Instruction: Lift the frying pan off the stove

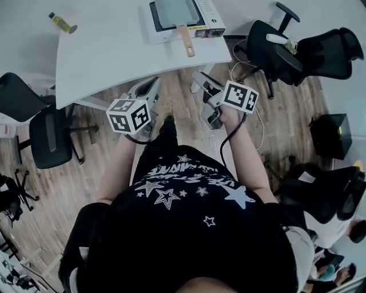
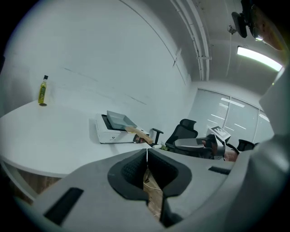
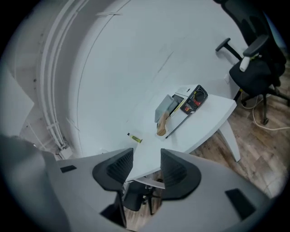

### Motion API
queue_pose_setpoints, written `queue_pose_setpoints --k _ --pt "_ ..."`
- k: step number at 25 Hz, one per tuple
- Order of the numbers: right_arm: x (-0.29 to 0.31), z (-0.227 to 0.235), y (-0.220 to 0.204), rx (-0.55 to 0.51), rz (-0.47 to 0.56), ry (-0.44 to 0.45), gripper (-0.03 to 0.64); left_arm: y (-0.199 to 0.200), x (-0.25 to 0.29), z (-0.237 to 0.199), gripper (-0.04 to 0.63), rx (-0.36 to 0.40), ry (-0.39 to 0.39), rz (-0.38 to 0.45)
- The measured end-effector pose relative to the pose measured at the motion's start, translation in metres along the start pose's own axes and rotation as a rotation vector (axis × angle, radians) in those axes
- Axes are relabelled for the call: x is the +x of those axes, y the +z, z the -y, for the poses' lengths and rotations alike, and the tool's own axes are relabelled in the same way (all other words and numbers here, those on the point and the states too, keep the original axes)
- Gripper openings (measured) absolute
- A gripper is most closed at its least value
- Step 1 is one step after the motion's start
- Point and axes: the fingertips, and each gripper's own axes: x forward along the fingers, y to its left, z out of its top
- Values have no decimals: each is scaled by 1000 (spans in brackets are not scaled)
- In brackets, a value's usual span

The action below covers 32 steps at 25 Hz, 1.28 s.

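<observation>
Frying pan [image 1: 174, 12] on stove [image 1: 213, 22] lies well beyond pressed-together left hand-held gripper [image 2: 147, 152] and spread right hand-held gripper [image 3: 147, 159].

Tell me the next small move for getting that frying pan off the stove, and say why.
Probably carry the right gripper forward over the table toward the wooden handle. Its jaws stand apart and empty, the handle points at the person, and the gripper hangs short of the frying pan on the stove.

Head view steeply down, gripper views facing ahead, all sharing far table [image 1: 114, 51]
</observation>
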Motion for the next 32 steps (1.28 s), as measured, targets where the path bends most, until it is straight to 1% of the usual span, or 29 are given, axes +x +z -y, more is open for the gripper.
queue_pose_setpoints --k 2,4,9,12,16,20,23,25,28,32 --pt "13 5 13 51 8 16 185 7 17 -8 12 -5 -16 -9" --pt "24 12 25 79 10 12 195 13 33 -15 14 -13 -32 -18" --pt "48 31 53 142 23 -31 196 30 64 -30 14 -20 -64 -40" --pt "61 42 61 172 5 -51 195 36 80 -36 14 -36 -101 -61" --pt "80 51 61 208 -38 -41 172 40 100 -47 14 -60 -124 -86" --pt "94 58 64 221 -73 -45 157 40 121 -54 14 -108 -162 -129" --pt "105 60 66 232 -94 -23 122 41 136 -59 14 -134 -193 -155" --pt "111 58 66 230 -111 1 108 44 144 -60 14 -163 -224 -162" --pt "116 56 65 221 -150 39 110 48 156 -63 26 -243 -268 -167" --pt "122 53 62 244 -176 84 104 49 170 -66 112 -351 -323 -205"
